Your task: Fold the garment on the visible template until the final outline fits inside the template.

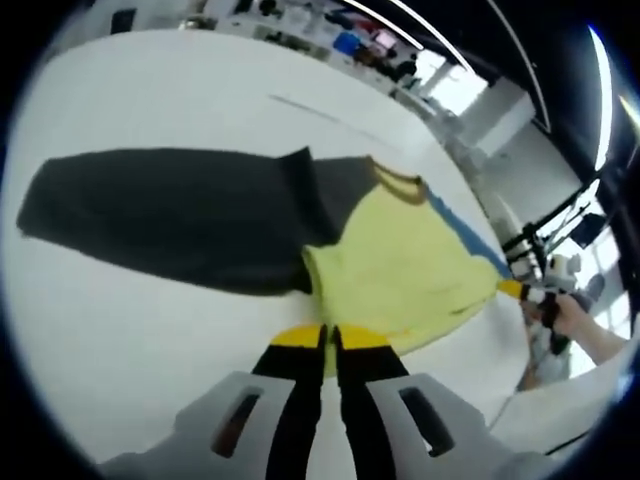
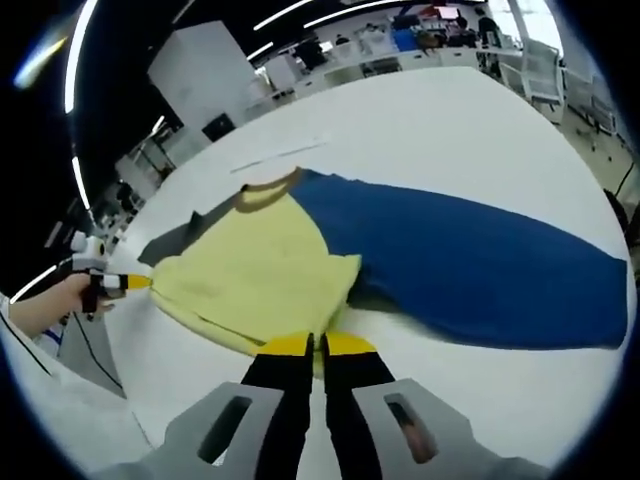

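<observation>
A garment lies on the white table [image 1: 150,330]: a yellow body [image 1: 400,265] with a brown collar [image 1: 400,182], a dark grey sleeve [image 1: 160,210] spread to one side and a blue sleeve [image 2: 470,260] to the other. In the left gripper view my left gripper [image 1: 326,338] is shut on the yellow hem edge. My right gripper [image 1: 512,290] comes in from the right, pinching a hem corner drawn to a point. In the right gripper view my right gripper [image 2: 316,346] is shut on the hem, and the left gripper [image 2: 128,282] holds the far corner.
A thin faint line [image 2: 280,155] runs across the table beyond the collar. A person's hand [image 2: 50,300] holds the left gripper. Desks and chairs [image 2: 540,70] stand past the table's far edge. A white pillar [image 2: 205,70] rises at the back.
</observation>
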